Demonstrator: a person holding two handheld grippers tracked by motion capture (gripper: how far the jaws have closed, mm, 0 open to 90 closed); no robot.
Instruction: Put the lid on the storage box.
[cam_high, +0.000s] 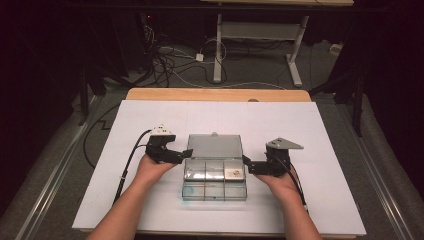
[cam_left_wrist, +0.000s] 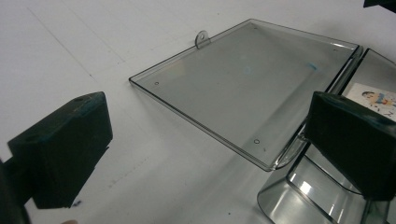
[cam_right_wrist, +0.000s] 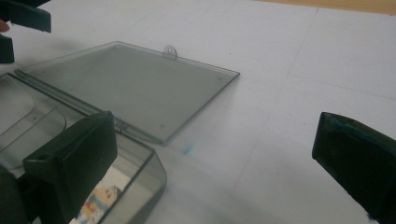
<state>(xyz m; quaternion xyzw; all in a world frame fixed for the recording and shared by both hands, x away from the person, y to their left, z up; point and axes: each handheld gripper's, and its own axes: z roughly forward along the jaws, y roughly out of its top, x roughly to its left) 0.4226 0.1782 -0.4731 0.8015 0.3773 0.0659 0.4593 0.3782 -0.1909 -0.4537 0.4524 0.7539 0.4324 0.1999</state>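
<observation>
- At mid-table, on the white sheet (cam_high: 150, 210), stood the clear plastic compartment box (cam_high: 214, 180); its lid (cam_high: 215, 146) was swung fully back and lay flat on the sheet beyond the compartments, hang tab (cam_left_wrist: 202, 39) pointing away from the person.
- Left gripper (cam_high: 181, 155) sat at the box's left hinge corner; right gripper (cam_high: 248, 164) at the right hinge corner; the symmetric placement suggested bracing the box from both ends, or readying to swing the lid over; which of the two could not be settled.
- Left gripper's jaws stood wide apart; in the left gripper view one jaw hovered over bare sheet, the other overlapped the rounded box corner; contact with the wall could not be confirmed; nothing was clamped.
- Right gripper's jaws also gaped wide; in the right gripper view one jaw was over the box's end compartment, the other over bare sheet well clear of the lid; nothing was held.
- Lid lying flat kept the compartments accessible from above.
- A small printed card (cam_left_wrist: 376, 100) lay in the rear right compartment; it showed a cartoon figure in blue and orange; a few dark letters beside it were too blurred to read; no brand was legible on box or grippers.
</observation>
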